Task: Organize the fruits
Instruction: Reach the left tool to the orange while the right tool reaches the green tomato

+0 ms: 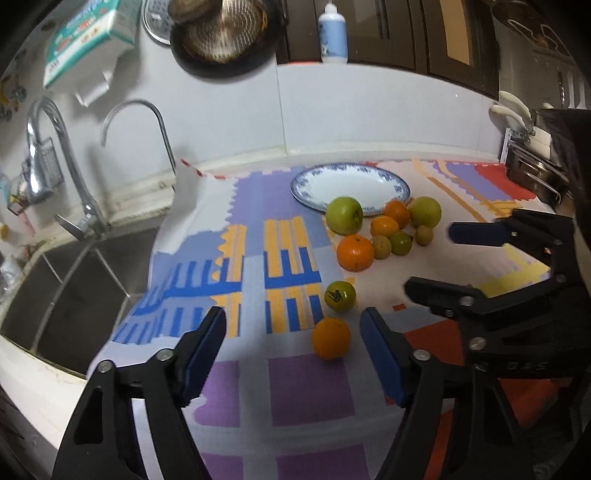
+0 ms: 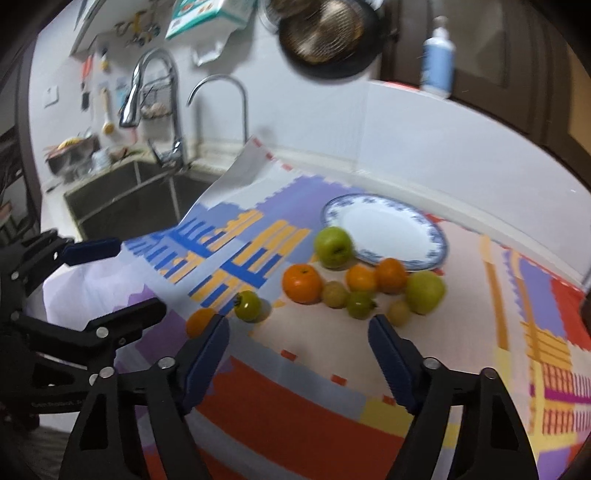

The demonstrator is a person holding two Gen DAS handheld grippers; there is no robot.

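Both tongs, left (image 1: 293,330) and right (image 2: 299,338), stand partly open and empty above the patterned desk (image 1: 303,387). Fruits (image 1: 384,229) cluster just beside the blue-rimmed plate (image 1: 351,186); one orange (image 1: 331,338) lies apart, between the left tongs' jaws, untouched.

Two black plastic claws: left claw (image 1: 293,345), right claw (image 2: 299,350), blue ribbed pads, silver screws.

place: home kitchen | signs: steel sink (image 1: 74,280) with two taps (image 1: 55,147) | pan (image 1: 221,33) hanging on tiled wall (image 1: 332,110) | dark cabinets (image 1: 406,33) | plate (image 1: 351,186) and fruit (image 1: 354,253) on cloth-covered tabletop (image 1: 258,258)
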